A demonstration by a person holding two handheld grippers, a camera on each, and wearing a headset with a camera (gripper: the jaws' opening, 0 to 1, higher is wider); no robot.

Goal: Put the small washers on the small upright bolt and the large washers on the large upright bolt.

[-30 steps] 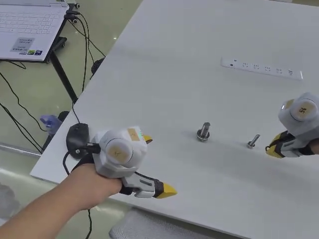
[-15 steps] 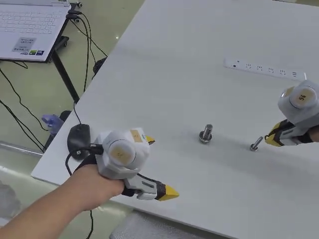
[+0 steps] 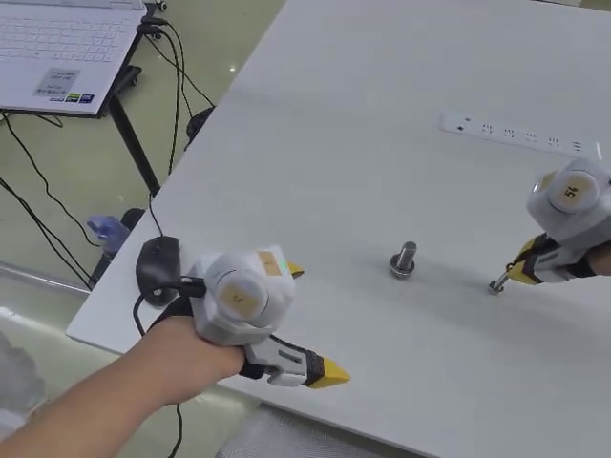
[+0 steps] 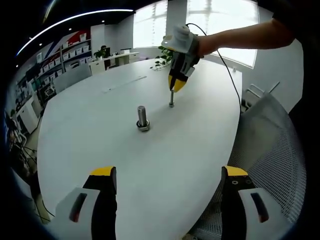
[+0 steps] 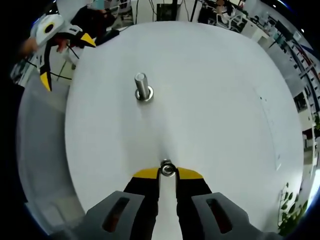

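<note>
One bolt (image 5: 167, 167) (small) in right gripper (image 5: 167, 173)

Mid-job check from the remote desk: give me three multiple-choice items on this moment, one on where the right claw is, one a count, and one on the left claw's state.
1. Where are the right claw's tips?
A. At the large bolt
B. Flat on the table, far from both bolts
C. At the top of the small bolt

2. How many bolts stand upright on the table?
A. One
B. Two
C. Four

3. How does the left claw stand?
A. Jaws wide apart, nothing between them
B. Shut on a washer
C. Clamped on the large bolt

Answers:
1 C: the right claw comes down onto the small bolt.
2 B: the large bolt and the small bolt are the two standing on the table.
3 A: the left claw shows bare table between its spread jaws.
</note>
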